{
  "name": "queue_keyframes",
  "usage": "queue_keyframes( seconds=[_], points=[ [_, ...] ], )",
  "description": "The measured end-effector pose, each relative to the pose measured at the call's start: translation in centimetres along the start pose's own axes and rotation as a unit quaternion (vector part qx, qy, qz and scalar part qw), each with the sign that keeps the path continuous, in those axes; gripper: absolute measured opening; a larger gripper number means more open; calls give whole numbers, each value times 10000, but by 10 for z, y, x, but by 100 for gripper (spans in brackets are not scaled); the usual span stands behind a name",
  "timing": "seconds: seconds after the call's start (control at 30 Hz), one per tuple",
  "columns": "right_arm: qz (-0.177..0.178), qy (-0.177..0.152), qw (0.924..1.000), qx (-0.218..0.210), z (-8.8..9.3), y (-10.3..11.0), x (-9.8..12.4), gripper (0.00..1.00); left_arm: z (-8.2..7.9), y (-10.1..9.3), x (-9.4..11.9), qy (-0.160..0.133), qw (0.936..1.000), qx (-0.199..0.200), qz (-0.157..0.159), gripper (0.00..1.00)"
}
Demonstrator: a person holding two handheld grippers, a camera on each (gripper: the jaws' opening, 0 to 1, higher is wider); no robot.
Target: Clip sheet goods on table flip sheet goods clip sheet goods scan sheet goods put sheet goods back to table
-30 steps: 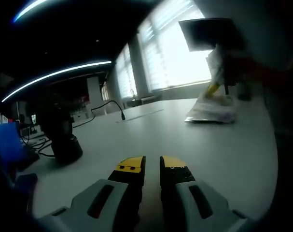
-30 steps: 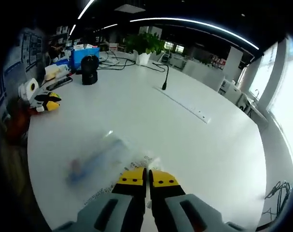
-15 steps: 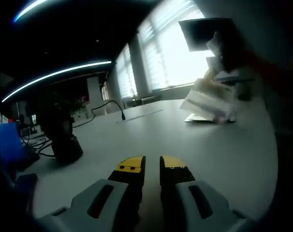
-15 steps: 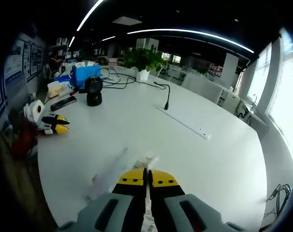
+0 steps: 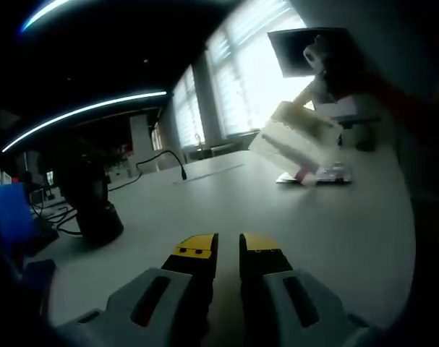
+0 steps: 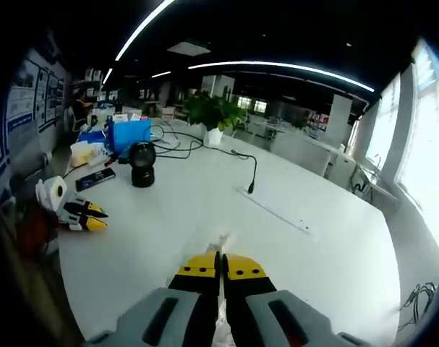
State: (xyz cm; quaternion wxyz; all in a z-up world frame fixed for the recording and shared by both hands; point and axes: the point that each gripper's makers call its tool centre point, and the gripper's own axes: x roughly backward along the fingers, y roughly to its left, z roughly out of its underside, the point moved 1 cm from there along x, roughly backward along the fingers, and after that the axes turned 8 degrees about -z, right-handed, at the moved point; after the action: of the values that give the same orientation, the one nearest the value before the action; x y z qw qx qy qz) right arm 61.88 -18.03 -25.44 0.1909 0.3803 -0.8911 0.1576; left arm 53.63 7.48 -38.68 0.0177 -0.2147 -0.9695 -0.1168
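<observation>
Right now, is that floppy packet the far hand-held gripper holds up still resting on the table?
Apart. In the left gripper view the packet hangs from the right hand-held gripper, with background visible between it and the white table.

The left gripper view sits low over the white table (image 5: 226, 202), facing bright windows (image 5: 266, 79). The right gripper view looks down from higher, toward the office interior. Both share the black scanner (image 6: 141, 163) and tabletop.
</observation>
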Motion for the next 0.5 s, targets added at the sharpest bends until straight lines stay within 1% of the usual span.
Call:
queue_keyframes(
  seconds=[0.17,0.33,0.5],
  points=[
    [-80,-268,9996,-32,-18,11,-10,0,0,0,0,-1,10000,-1,5,4],
    [-134,-363,9992,90,-29,21,-20,0,0,-1,0,3,10000,-4,16,4],
    [-102,-509,9986,73,-40,24,-24,0,0,-1,1,-1,10000,-3,30,4]
  ],
)
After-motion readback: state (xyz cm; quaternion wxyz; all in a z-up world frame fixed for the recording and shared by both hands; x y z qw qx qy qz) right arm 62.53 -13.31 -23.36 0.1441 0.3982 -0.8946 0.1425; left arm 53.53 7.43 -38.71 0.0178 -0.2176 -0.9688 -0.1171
